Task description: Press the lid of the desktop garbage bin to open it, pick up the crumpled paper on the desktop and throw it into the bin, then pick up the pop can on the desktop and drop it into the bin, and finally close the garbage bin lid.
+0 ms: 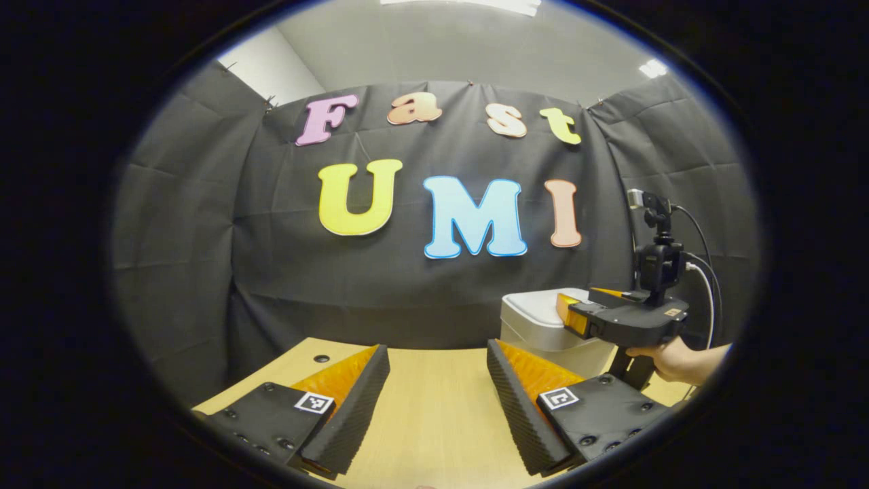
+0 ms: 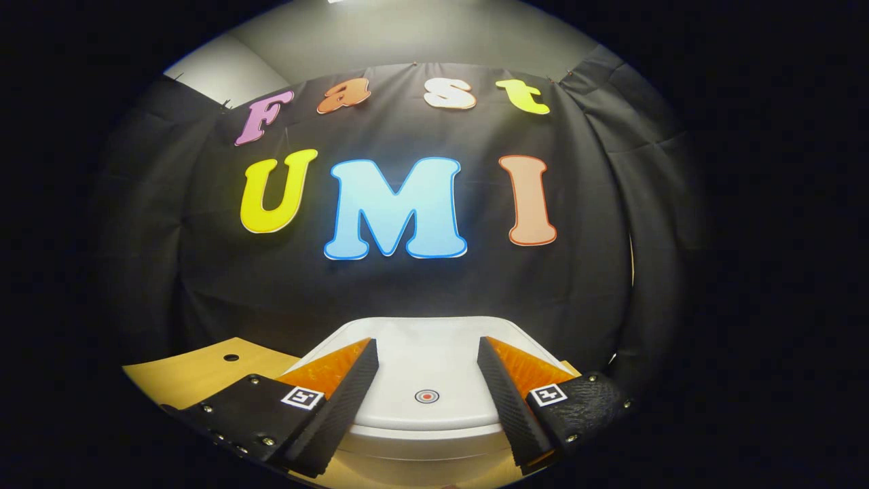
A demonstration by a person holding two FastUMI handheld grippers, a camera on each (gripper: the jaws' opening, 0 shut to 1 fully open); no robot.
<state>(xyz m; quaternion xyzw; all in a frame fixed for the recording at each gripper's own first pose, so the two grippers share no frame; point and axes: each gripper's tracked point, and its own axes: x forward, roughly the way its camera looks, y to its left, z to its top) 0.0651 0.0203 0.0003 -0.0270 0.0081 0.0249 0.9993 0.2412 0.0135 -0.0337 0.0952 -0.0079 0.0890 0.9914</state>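
Right gripper view looks down over the white plastic desktop garbage bin (image 2: 414,401) with rounded corners, whose flat lid (image 2: 424,367) lies shut, so whatever is inside cannot be seen. A small round red-ringed button (image 2: 426,396) sits on the lid near its front edge. The right gripper (image 2: 424,380) hangs just above the lid with its fingers spread, one on each side of the button and nothing between them; whether they touch the lid cannot be told. To the left of the bin, a bare strip of light wooden desktop (image 2: 197,373) runs to its far edge, with a small dark hole (image 2: 231,357) in it.

In the left gripper view, the left gripper (image 1: 438,387) is spread wide over open wood, well left of the bin (image 1: 543,326) and holding nothing. The desktop (image 1: 434,407) between its fingers is bare up to the far edge, where the black cloth wall (image 1: 407,292) hangs close behind. The bin stands at the right near that far edge, with the right gripper (image 1: 567,316) over its top, held by a hand (image 1: 669,360).
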